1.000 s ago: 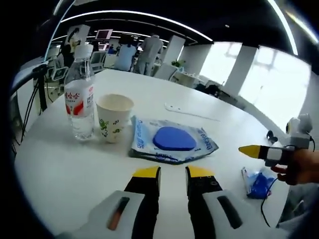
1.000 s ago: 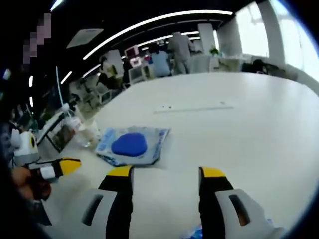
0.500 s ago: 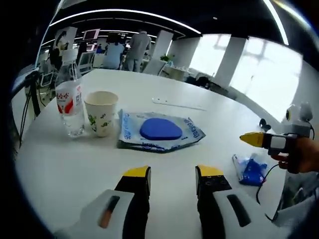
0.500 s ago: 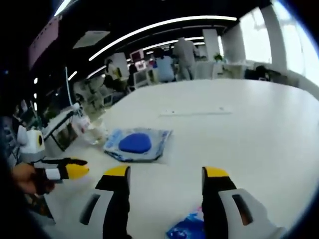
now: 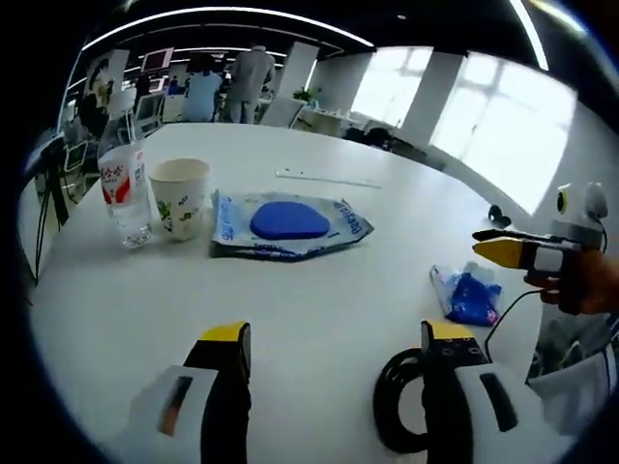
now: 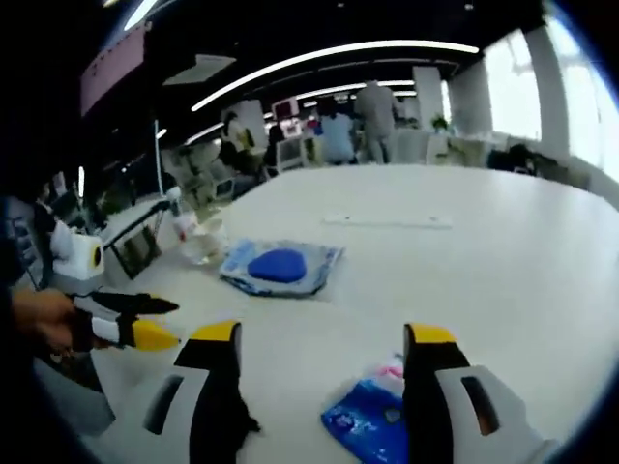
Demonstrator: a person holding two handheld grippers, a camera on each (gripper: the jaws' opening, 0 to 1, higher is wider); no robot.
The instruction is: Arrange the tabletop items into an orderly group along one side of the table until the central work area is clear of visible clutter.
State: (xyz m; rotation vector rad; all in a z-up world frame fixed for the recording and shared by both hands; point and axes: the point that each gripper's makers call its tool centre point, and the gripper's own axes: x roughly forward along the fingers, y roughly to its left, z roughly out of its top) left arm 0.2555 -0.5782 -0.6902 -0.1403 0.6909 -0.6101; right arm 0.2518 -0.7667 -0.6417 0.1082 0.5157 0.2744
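At 6 o'clock of right tool (image 6: 324, 338), apart like left tool (image 5: 334, 338), blue packet (image 6: 372, 416): light, crinkly, slippery; pinch an edge.

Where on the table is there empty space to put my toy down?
The far side of the white table, beyond the big blue packet and around the thin white strip, is bare. So is the near stretch in front of the water bottle. It's crowded where bottle, paper cup and packet sit together; a small blue packet lies apart.
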